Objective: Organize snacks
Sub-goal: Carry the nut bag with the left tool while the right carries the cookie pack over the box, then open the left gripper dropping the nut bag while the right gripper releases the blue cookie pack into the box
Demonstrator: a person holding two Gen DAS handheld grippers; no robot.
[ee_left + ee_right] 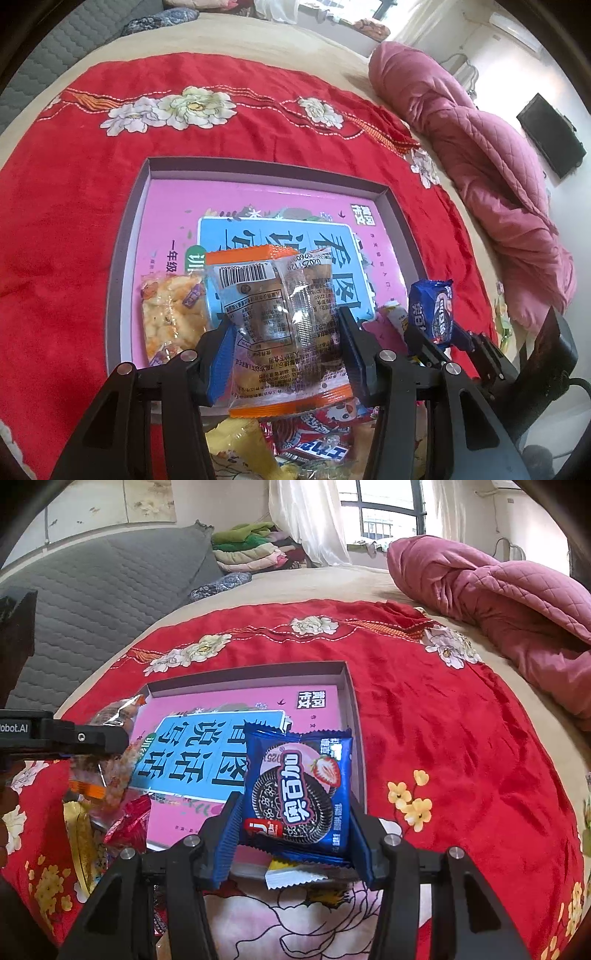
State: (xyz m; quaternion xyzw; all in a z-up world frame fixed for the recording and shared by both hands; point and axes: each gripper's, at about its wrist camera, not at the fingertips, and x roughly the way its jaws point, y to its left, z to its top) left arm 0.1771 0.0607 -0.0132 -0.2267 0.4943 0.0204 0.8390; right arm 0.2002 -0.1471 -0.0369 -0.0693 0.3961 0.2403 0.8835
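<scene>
A shallow grey-walled box (127, 236) with a pink and blue printed bottom lies on the red floral cloth; it also shows in the right wrist view (349, 690). My left gripper (284, 345) is shut on a clear orange-edged snack packet (275, 306), held above the box's near edge. A packet of orange puffed snacks (171, 314) lies inside the box at the left. My right gripper (295, 830) is shut on a blue strawberry cookie packet (297, 794), held over the box's near right corner. The cookie packet also shows in the left wrist view (436, 312).
Loose snack packets lie in a pile on the cloth before the box, red and yellow ones (314, 435) among them. A white-edged yellow packet (291, 875) lies under my right gripper. A pink quilt (491, 602) is bunched at the right. A grey headboard (103, 590) stands behind.
</scene>
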